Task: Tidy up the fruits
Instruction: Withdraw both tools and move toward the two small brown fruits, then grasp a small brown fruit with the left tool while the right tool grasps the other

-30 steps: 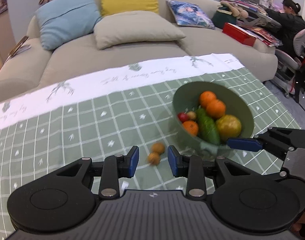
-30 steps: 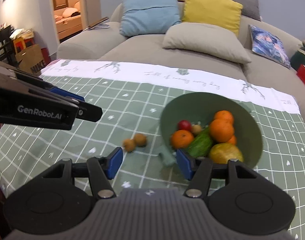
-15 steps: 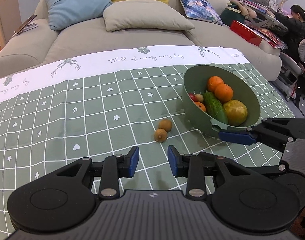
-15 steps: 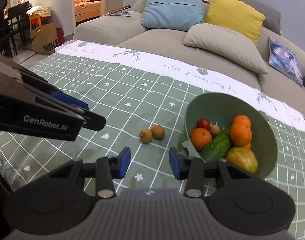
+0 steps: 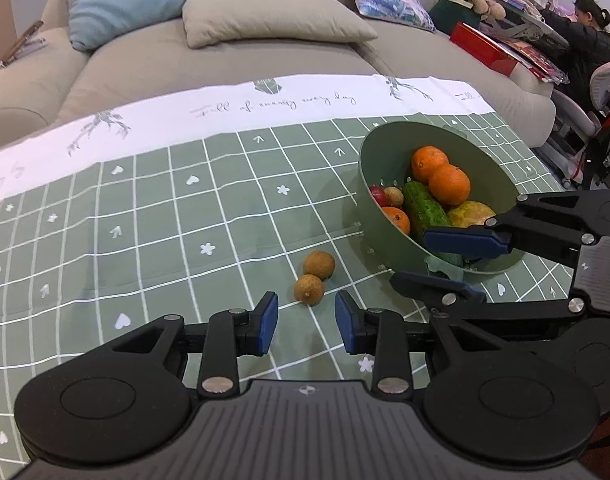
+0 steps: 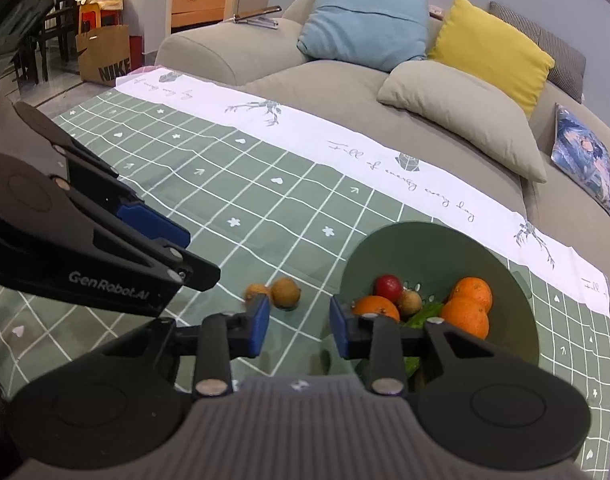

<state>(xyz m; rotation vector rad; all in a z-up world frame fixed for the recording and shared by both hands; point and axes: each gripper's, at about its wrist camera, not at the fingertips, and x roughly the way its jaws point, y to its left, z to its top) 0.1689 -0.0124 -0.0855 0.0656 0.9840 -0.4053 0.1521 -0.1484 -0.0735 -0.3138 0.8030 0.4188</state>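
Note:
Two small brown round fruits (image 5: 314, 277) lie side by side on the green checked tablecloth (image 5: 145, 248), left of a green bowl (image 5: 375, 160). The bowl holds oranges (image 5: 449, 184), a cucumber (image 5: 425, 210), a yellow-green fruit and small red and brown fruits. My left gripper (image 5: 306, 323) is open and empty, just short of the nearer brown fruit. My right gripper (image 6: 299, 322) is open and empty, close to the brown fruits (image 6: 285, 292) and the bowl's (image 6: 445, 240) near rim; it also shows in the left wrist view (image 5: 445, 260).
A beige sofa (image 5: 225, 56) with blue, yellow and beige cushions runs along the table's far edge. A person (image 5: 585, 36) sits at a cluttered desk at far right. A cardboard box (image 6: 105, 56) and chairs stand at far left.
Both grippers have moved forward and lower toward the two brown fruits. The right gripper's jaws narrowed from their widest a second ago. The fruits and bowl have not moved.

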